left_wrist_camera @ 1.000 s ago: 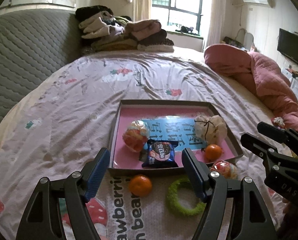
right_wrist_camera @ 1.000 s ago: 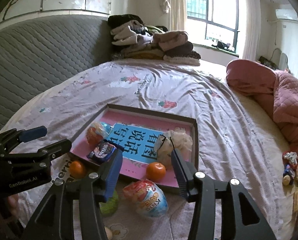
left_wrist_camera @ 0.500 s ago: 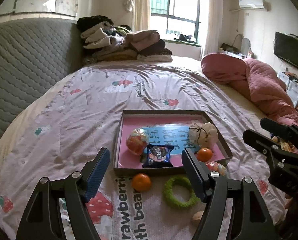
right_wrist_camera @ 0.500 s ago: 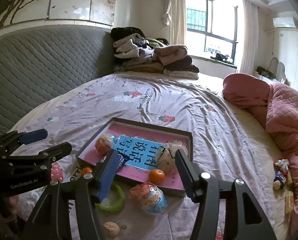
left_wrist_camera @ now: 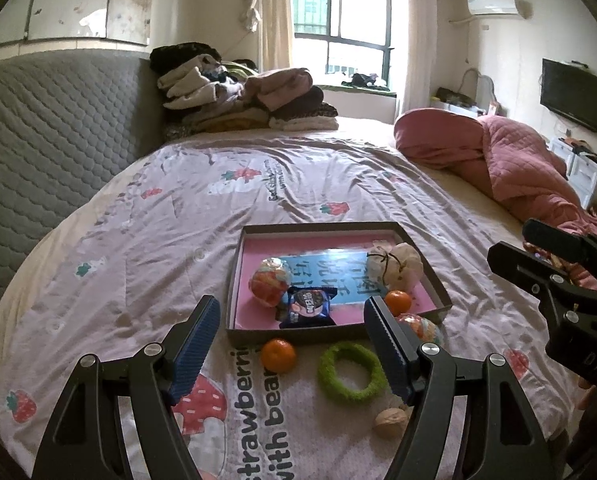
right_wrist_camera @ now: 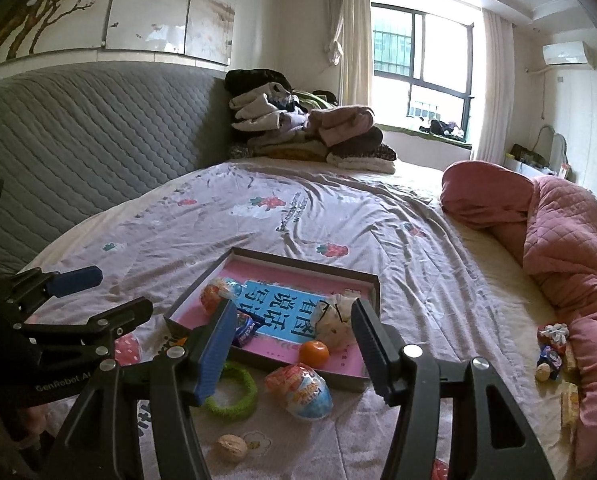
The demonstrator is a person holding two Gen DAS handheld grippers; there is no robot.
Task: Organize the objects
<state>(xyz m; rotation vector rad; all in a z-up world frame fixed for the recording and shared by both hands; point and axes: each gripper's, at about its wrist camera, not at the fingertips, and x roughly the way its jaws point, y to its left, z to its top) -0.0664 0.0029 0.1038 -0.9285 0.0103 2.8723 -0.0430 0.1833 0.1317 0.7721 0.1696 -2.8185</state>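
A shallow brown tray (left_wrist_camera: 338, 227) with a pink floor lies on the bed. It holds a foil egg (left_wrist_camera: 270, 280), a blue biscuit packet (left_wrist_camera: 308, 306), a white pouch (left_wrist_camera: 394, 266) and a tangerine (left_wrist_camera: 398, 302). In front of it on the sheet lie a second tangerine (left_wrist_camera: 278, 355), a green ring (left_wrist_camera: 352, 372), another foil egg (right_wrist_camera: 300, 390) and a walnut (right_wrist_camera: 231, 447). My left gripper (left_wrist_camera: 290, 310) hovers open above the near items. My right gripper (right_wrist_camera: 294, 312) is open too, with nothing gripped.
The grey quilted headboard (left_wrist_camera: 38, 152) runs along the left. Folded clothes (left_wrist_camera: 238, 96) are stacked at the far end. A pink quilt (right_wrist_camera: 558, 240) is bunched on the right, with several small wrapped snacks (right_wrist_camera: 550, 344) beside it.
Both grippers have drawn back and risen from the tray, so it looks smaller and the walnut has come into view. The right jaws have widened a little.
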